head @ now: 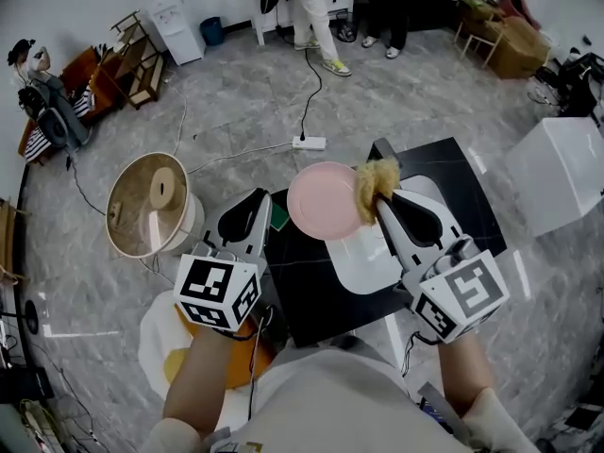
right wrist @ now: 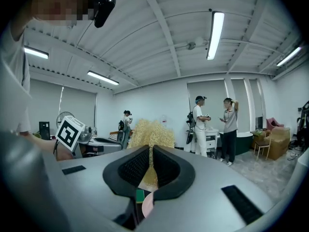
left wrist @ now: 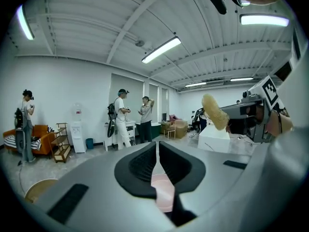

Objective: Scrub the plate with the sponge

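Note:
A round pink plate (head: 324,200) is held up above the black table (head: 451,163). My left gripper (head: 268,213) is shut on the plate's left rim, and in the left gripper view a pink strip of plate (left wrist: 162,191) shows between the nearly closed jaws of that gripper (left wrist: 158,154). My right gripper (head: 382,202) is shut on a yellow fibrous sponge (head: 376,184), which rests against the plate's right edge. In the right gripper view the sponge (right wrist: 150,131) sticks up out of the right gripper (right wrist: 150,161). From the left gripper view the sponge (left wrist: 214,111) sits off to the right.
A white board (head: 370,256) and a small green item (head: 278,217) lie on the table under the plate. A round woven basket (head: 149,206) stands on the floor to the left, and a power strip (head: 309,142) with its cable lies beyond. Two people (head: 311,17) stand at the back. A white box (head: 559,173) is at the right.

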